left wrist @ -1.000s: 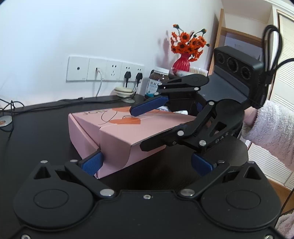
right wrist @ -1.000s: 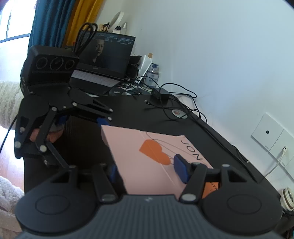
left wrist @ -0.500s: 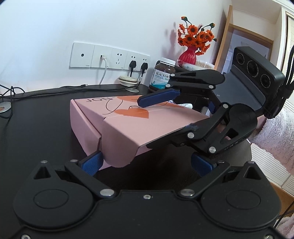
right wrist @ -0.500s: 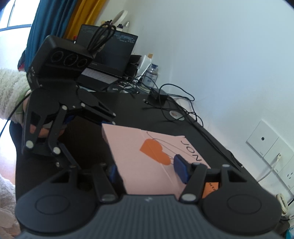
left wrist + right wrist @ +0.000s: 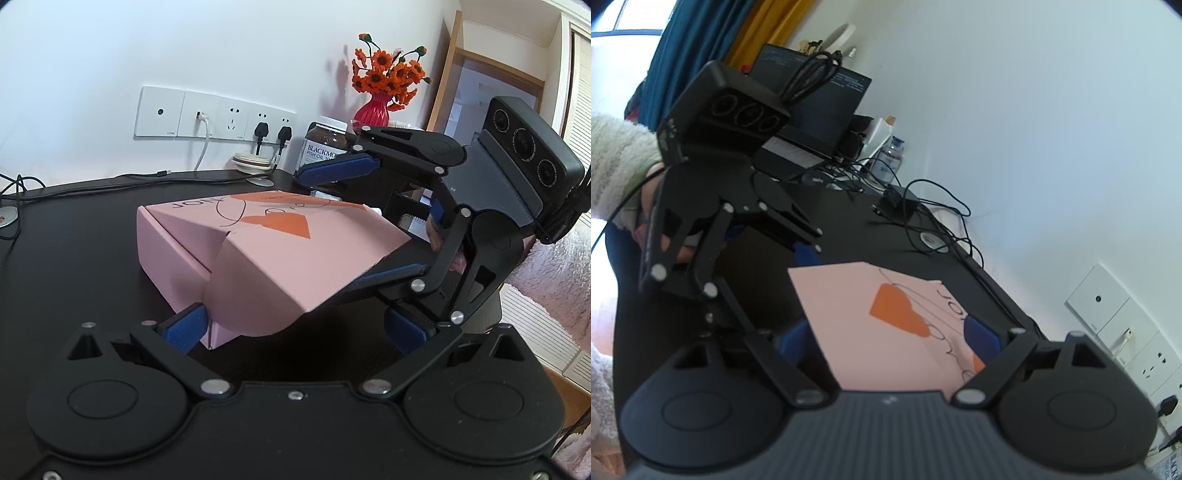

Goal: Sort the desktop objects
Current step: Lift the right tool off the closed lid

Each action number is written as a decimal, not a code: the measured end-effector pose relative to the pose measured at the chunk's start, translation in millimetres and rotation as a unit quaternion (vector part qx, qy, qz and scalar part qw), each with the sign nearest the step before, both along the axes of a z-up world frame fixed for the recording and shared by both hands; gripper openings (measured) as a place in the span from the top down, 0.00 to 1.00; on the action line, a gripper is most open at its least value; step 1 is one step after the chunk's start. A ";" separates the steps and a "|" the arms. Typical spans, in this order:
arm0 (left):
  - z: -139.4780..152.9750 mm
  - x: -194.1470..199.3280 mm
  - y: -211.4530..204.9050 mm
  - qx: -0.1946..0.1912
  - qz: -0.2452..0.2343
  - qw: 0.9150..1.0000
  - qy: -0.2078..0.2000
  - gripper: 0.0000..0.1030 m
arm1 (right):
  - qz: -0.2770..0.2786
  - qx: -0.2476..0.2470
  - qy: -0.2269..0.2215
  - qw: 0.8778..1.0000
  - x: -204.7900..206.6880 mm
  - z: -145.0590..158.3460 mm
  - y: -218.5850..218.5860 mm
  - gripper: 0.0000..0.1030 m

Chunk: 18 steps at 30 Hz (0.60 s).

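Note:
A pink cardboard box point(image 5: 295, 254) with an orange print lies on the black desk point(image 5: 81, 236), its front flap bulging out. My left gripper point(image 5: 295, 328) is open at the box's near corner, with one blue pad point(image 5: 184, 326) against the cardboard. My right gripper point(image 5: 327, 229) straddles the box's right end and its jaws are opening. Its upper finger point(image 5: 340, 170) hangs clear above the lid and its lower finger point(image 5: 388, 275) sits under the edge. In the right wrist view the box point(image 5: 857, 317) lies between the right gripper's point(image 5: 888, 338) spread pads.
Along the wall stand a fish oil jar point(image 5: 325, 147), a red vase of orange flowers point(image 5: 373, 110) and plugged sockets point(image 5: 214, 118). Cables, a black adapter point(image 5: 899, 197), a bottle point(image 5: 890, 158) and a laptop point(image 5: 812, 107) crowd the desk's far end. A person's fleecy sleeve point(image 5: 617, 166) is nearby.
The right gripper's jaws have spread; its upper finger, which lay on the lid, has lifted off. The left gripper and the box have stayed about where they were.

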<state>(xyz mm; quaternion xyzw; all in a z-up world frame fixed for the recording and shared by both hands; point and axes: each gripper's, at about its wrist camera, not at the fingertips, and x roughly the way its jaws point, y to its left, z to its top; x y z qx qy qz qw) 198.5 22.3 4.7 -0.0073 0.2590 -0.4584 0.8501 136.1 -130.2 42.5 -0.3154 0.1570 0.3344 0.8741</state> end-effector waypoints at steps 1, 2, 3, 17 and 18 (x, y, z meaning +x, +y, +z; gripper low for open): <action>-0.3 0.2 0.3 -0.001 0.000 1.000 0.001 0.00 | 0.002 0.000 0.001 1.000 -0.8 1.4 -1.4 0.15; -0.7 0.4 0.7 -0.001 0.001 1.000 0.003 0.00 | 0.003 0.000 0.001 1.000 -1.6 2.7 -2.8 0.15; -0.9 0.5 0.9 -0.001 0.001 1.000 0.004 0.00 | 0.004 0.000 0.003 1.000 -2.5 3.8 -5.0 0.15; -1.2 -0.3 -1.7 0.009 0.007 1.000 0.005 0.00 | 0.006 0.047 -0.008 0.999 -30.1 17.3 -44.2 0.16; -1.3 -0.4 -1.9 0.010 0.007 1.000 0.005 0.00 | 0.004 0.051 -0.011 0.999 -32.6 17.8 -46.2 0.16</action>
